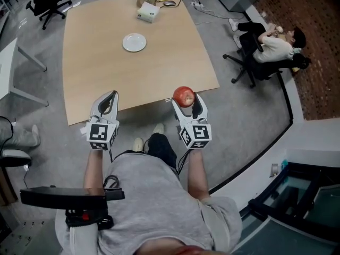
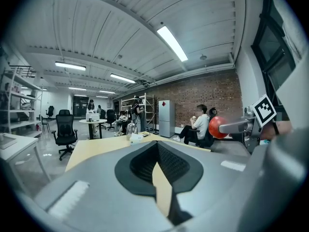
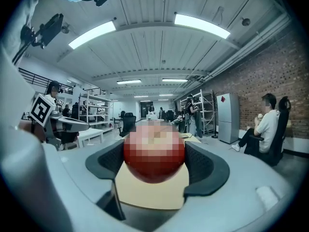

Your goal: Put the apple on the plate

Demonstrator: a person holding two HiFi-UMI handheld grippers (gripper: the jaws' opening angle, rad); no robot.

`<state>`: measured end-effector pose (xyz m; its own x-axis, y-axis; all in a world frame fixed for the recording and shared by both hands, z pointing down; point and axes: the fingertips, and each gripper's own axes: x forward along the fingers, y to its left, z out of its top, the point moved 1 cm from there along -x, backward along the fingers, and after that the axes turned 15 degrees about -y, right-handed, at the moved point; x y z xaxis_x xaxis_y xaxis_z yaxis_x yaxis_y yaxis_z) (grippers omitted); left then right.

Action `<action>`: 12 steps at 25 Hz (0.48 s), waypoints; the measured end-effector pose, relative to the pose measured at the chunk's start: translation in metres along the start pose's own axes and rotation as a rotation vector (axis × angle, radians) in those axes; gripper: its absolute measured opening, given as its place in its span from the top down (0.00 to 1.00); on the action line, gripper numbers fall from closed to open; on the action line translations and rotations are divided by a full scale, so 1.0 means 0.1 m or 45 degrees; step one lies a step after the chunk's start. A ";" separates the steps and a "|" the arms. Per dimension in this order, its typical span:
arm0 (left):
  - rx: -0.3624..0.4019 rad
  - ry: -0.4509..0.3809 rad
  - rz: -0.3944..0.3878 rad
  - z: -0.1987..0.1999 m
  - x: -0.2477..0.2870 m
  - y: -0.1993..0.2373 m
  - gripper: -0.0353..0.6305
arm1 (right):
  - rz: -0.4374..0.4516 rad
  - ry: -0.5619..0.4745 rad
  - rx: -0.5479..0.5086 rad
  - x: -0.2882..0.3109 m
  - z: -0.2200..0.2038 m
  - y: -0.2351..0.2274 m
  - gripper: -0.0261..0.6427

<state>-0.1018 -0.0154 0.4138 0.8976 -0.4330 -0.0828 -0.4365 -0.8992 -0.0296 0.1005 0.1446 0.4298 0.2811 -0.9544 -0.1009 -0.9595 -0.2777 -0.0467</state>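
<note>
My right gripper (image 1: 185, 98) clamps the round red apple (image 1: 183, 95), left gripper's (image 1: 110, 95) jaws together; reaching the far white plate (image 1: 134, 42) risks a slip.

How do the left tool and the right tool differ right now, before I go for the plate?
Load: the right tool grips the apple between its jaws; the left tool carries nothing.
Jaws: the right tool's jaws are held apart by the apple, while the left tool's are closed together.
Shared: both hang at the near edge of the table, pointing forward, short of the plate.
</note>
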 end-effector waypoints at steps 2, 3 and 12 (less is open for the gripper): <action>0.004 0.003 0.023 0.02 0.01 0.03 0.92 | 0.016 -0.002 0.000 0.05 0.01 -0.01 0.38; 0.006 0.003 0.036 0.03 0.02 0.05 0.92 | 0.024 -0.002 0.002 0.09 0.01 -0.01 0.38; 0.006 0.001 0.138 -0.05 0.20 0.25 0.92 | 0.116 0.005 0.014 0.56 -0.08 -0.14 0.38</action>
<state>-0.0943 -0.0464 0.4169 0.8451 -0.5277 -0.0854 -0.5313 -0.8468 -0.0255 0.1300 0.0940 0.4326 0.1927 -0.9760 -0.1016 -0.9809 -0.1886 -0.0484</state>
